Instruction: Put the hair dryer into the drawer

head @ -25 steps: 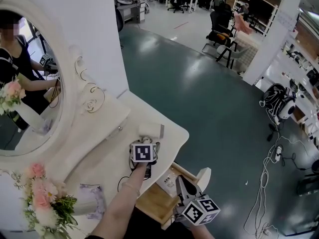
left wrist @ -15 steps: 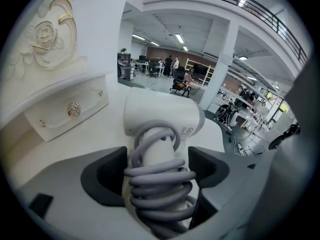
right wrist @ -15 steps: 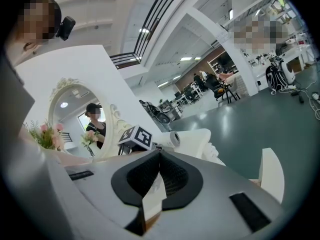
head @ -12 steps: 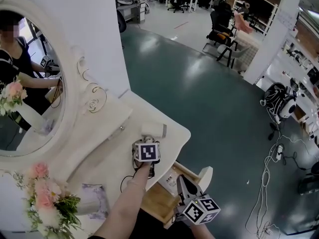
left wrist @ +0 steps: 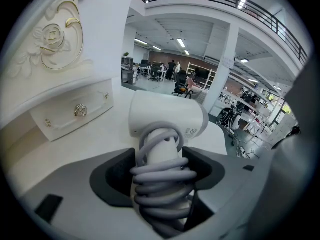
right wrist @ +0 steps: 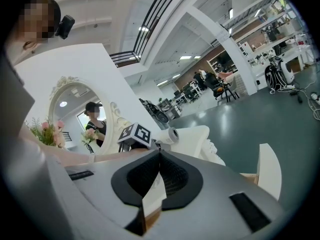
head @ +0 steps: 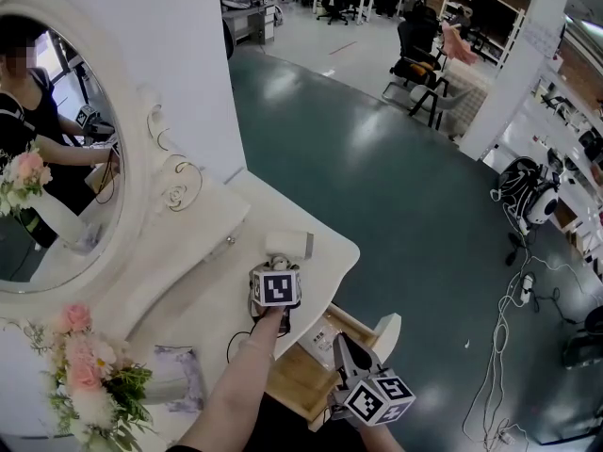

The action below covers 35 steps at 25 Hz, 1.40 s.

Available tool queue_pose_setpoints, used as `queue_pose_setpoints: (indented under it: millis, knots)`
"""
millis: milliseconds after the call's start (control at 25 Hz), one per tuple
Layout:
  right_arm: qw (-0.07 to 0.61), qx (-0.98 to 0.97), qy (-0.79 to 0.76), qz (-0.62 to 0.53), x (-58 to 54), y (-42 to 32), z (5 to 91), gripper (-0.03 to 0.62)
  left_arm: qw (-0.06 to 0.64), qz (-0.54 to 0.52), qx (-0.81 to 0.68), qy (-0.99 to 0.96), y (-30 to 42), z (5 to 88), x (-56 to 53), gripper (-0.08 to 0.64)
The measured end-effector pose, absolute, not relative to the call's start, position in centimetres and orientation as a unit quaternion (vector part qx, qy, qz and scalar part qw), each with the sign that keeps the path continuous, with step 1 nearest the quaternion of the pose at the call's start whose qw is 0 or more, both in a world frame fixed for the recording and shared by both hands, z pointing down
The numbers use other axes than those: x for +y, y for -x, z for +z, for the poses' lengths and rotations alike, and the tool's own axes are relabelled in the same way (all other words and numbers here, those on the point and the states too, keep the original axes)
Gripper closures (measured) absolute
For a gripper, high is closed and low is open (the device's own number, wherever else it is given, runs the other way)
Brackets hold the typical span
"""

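Note:
The white hair dryer (head: 287,245) lies on the white dressing table (head: 203,295) near its front corner, with a grey cord wound round its handle (left wrist: 162,181). My left gripper (head: 279,266) points down at it. Its jaws stand on either side of the wrapped handle and are closing, with the left pad still a little off the cord (left wrist: 160,165). The barrel (left wrist: 167,116) points away beyond the jaws. The wooden drawer (head: 294,377) stands pulled out below the table edge. My right gripper (head: 339,343) hovers over it, jaws shut (right wrist: 160,154), nothing held.
An oval mirror (head: 57,158) and pink flowers (head: 80,375) line the table's left side. A small drawer with a knob (left wrist: 80,110) sits behind the dryer. The drawer's white front panel (head: 386,332) juts out over the green floor. Office chairs (head: 419,64) stand far off.
Both grippers and the hair dryer stay where they were; only the head view shifts slightly.

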State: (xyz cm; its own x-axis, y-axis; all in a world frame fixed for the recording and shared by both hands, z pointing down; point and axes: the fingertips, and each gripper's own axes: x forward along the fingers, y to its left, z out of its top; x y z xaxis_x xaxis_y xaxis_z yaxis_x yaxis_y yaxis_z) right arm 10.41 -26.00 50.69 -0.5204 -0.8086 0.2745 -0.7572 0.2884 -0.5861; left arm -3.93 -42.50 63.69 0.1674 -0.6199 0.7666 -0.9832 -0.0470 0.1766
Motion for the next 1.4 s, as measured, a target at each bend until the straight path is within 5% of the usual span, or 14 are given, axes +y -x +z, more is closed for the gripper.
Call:
queue_pose_setpoints:
  millis: [600, 1400]
  knots:
    - [0.036, 0.8, 0.493, -0.34, -24.9, -10.9, 50.6, 0.574, 0.359, 0.225, -0.579, -0.697, 3.9, 62.7, -42.0, 0.265]
    - [0.048, 0.799, 0.501, -0.33, -21.3, -10.5, 49.6, 0.574, 0.271, 0.187, -0.527, -0.783, -0.3, 55.9, -35.6, 0.272]
